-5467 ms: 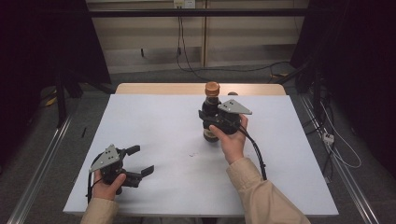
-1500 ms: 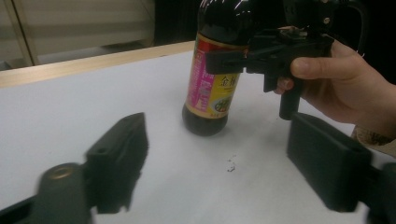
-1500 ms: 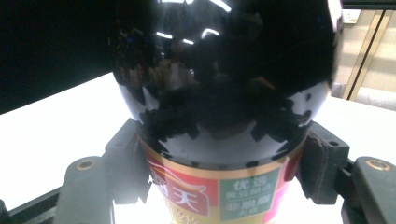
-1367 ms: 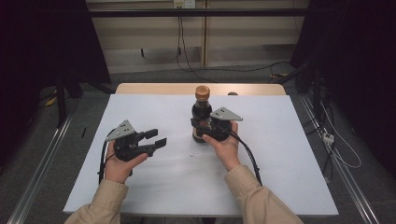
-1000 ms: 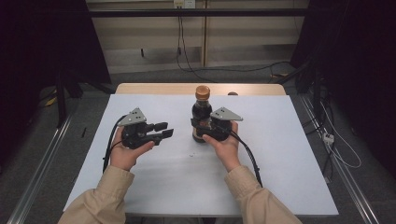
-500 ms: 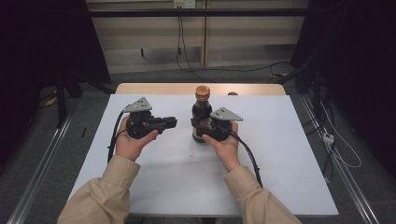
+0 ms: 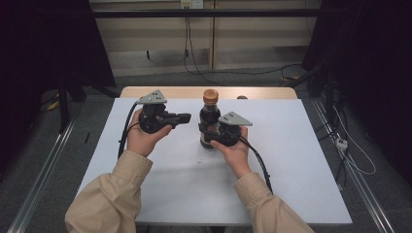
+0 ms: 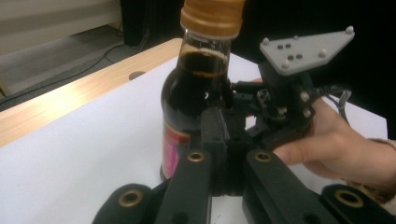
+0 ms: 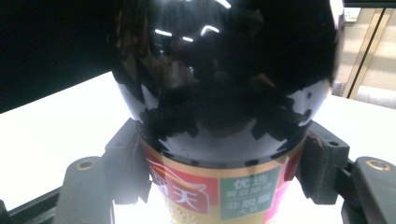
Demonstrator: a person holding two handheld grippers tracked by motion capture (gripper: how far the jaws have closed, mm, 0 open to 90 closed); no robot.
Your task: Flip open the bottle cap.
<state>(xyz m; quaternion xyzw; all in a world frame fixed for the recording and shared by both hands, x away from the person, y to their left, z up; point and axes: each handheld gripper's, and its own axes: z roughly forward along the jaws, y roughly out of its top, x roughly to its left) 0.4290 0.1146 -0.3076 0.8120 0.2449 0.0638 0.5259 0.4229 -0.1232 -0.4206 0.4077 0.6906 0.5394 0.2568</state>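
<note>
**Gripping soy sauce bottle, left jaws shut empty**

Standing upright on the white tabletop (image 7: 160,174), the dark glass sauce bottle with an orange-brown screw cap and a red-and-green label (image 7: 210,116) sat near the far wooden edge, centre of the surface. Right gripper (image 7: 210,137) had its jaws clamped on the bottle's lower body, one pad on each side of the label band, as the right gripper view showed. Left gripper (image 7: 185,116) was held off the tabletop just left of the bottle, pointing at it. Its jaws had just been closing and were pressed together with nothing between them; in the left gripper view the tips lined up with the bottle's shoulder, apart from the glass. Small white speck (image 7: 198,159) lay on the tabletop in front of the bottle.
</note>
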